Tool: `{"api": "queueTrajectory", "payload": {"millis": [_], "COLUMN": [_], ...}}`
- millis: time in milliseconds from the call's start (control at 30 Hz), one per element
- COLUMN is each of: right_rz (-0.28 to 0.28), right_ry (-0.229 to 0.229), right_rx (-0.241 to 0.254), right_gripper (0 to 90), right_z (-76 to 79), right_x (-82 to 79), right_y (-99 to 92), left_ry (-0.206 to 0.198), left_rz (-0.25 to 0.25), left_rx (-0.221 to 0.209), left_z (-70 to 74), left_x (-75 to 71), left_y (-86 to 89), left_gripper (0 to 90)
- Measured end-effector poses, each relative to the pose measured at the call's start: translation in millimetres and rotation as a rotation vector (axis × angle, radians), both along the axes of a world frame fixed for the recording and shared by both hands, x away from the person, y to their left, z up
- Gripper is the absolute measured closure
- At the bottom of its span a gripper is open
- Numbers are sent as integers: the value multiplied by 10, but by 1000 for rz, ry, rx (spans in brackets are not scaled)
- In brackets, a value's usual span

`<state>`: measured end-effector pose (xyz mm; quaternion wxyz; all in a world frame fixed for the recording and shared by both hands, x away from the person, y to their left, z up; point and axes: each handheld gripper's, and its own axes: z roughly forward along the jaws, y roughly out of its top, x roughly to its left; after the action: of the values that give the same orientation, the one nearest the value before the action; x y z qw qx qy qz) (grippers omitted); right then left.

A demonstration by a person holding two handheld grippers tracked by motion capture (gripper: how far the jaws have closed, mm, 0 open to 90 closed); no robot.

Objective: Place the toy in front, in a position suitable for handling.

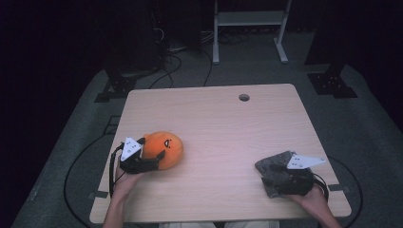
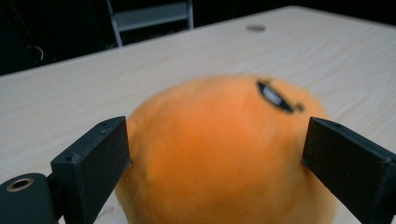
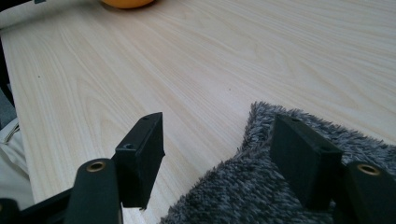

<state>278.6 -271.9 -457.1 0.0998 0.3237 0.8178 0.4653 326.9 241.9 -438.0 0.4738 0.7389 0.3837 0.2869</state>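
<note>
Orange plush ball (image 1: 163, 149) sits at eight o'clock on the worktop (image 1: 228, 123), bracketed by the spread left claw (image 1: 151, 149) ready to squeeze, while the right claw (image 3: 217, 154), also released, straddles the grey fuzzy cloth's (image 3: 261, 186) edge at four o'clock.

The high view looked forward and down on the whole table (image 1: 228, 123), while each gripper view sat low and close, sharing the orange plush (image 2: 224, 154) and grey cloth (image 3: 261, 186) with it.
</note>
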Motion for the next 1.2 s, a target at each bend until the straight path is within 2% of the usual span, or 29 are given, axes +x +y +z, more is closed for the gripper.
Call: {"api": "queueTrajectory", "payload": {"millis": [33,133,200,233,267,367,400,433,467,567,667,733,900,967,1067,1167,1200], "right_rz": [-1,-3,-3,-3,-3,-6,-6,-14,-14,-28,-29,-31,-46,-68,-85,-117,-117], "right_ry": [1,0,-1,1,1,-10,-10,-7,-7,-11,-9,-13,-22,-36,-40,-49,-49], "right_rx": [1,4,4,0,0,-3,-3,1,1,13,21,26,44,58,68,76,76], "right_gripper": [338,338,340,342,342,345,345,345,345,349,354,358,380,387,388,392,392], "right_z": [2,9,10,7,7,13,13,18,18,26,33,39,68,88,94,97,97], "right_x": [0,-4,-12,-18,-18,-21,-21,-21,-21,-7,-2,0,0,0,2,16,16], "right_y": [-7,-12,-9,0,0,-4,-4,-18,-18,-54,-75,-92,-155,-210,-251,-329,-329], "left_ry": [19,15,16,14,14,20,26,38,38,47,40,37,18,18,20,18,18], "left_rz": [-14,-17,-20,-24,-24,-16,-7,11,11,26,47,57,67,57,55,44,44], "left_rx": [-19,-35,-30,-3,-3,8,7,10,10,47,51,46,9,-20,-27,-63,-63], "left_z": [-65,-93,-114,-126,-126,-144,-147,-140,-140,-91,-76,-65,-42,-30,-26,10,10], "left_x": [28,30,29,32,32,57,66,74,74,60,45,41,19,19,20,0,0], "left_y": [14,16,-3,-26,-26,-35,-35,-39,-39,-85,-111,-117,-114,-96,-88,-85,-85], "left_gripper": [66,68,72,82,97,221,221,295,316,379,426,478,516,533,533,536,536]}}
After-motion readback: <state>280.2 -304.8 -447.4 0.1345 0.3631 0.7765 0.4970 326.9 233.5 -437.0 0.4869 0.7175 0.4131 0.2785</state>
